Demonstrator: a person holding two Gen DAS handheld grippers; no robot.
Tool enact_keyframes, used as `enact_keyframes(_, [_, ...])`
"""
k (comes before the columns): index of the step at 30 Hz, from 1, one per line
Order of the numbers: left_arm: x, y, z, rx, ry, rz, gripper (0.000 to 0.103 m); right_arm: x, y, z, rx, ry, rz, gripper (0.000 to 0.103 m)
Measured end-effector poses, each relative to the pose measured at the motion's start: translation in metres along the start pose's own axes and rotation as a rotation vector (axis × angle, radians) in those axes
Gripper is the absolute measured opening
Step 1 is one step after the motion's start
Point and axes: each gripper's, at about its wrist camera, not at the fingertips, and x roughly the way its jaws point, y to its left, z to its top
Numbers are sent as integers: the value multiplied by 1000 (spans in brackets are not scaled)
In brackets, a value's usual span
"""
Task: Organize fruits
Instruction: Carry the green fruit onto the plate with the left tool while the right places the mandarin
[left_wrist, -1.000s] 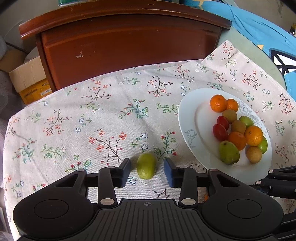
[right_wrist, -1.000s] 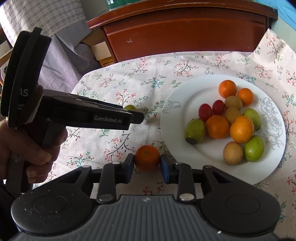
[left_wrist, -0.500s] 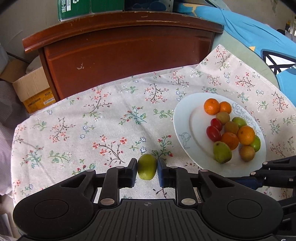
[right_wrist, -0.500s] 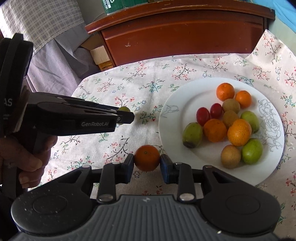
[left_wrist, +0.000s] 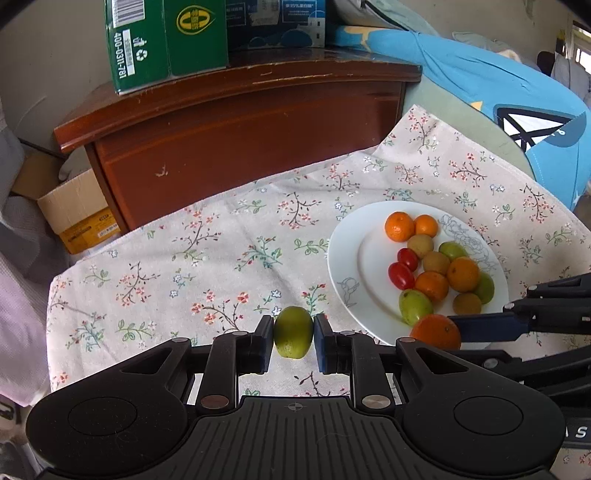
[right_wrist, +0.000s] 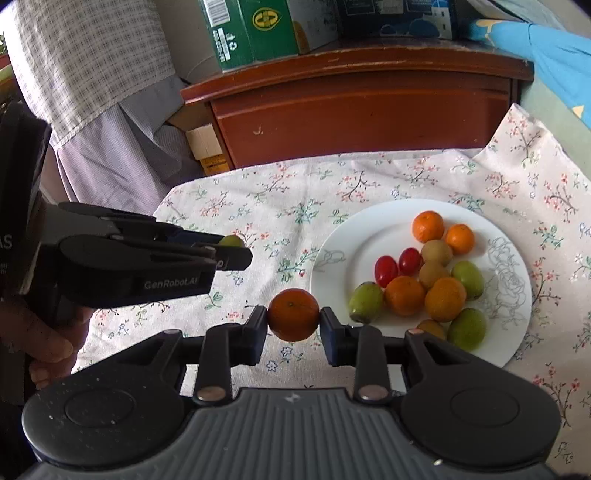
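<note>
Green fruit (left_wrist: 293, 336) is sitting pinched in the left gripper (left_wrist: 293, 341) — the right gripper (right_wrist: 293, 325) is clamping an orange (right_wrist: 293, 314) beside the plate (right_wrist: 328, 288).

A floral cloth (left_wrist: 229, 258) covers the table. Behind it stands a brown cabinet (left_wrist: 251, 136) bearing a green box (left_wrist: 166, 40); a cardboard box (left_wrist: 79, 210) sits beside it.

You've got 1 plate (right_wrist: 369, 236): 4 oranges (right_wrist: 427, 226), 2 red tomatoes (right_wrist: 386, 270), 3 green fruits (right_wrist: 365, 302), 3 brown fruits (right_wrist: 437, 252). Off plate: 1 orange (right_wrist: 293, 319), 1 green fruit (left_wrist: 293, 336). 2 grippers (left_wrist: 293, 341). 1 cloth (right_wrist: 280, 199).
</note>
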Motion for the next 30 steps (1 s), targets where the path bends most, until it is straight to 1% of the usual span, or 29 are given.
enact_keyframes(17, [-20, -22, 16, 54, -67, 5, 21, -31, -14, 13, 35, -81, -35, 31])
enact_keyframes(24, [-24, -29, 26, 50, -101, -11, 21, -48, -33, 21, 79, -138, -64, 31])
enact_keyframes(30, [-18, -40, 33, 49, -107, -34, 21, -63, -56, 25, 136, -187, -96, 31])
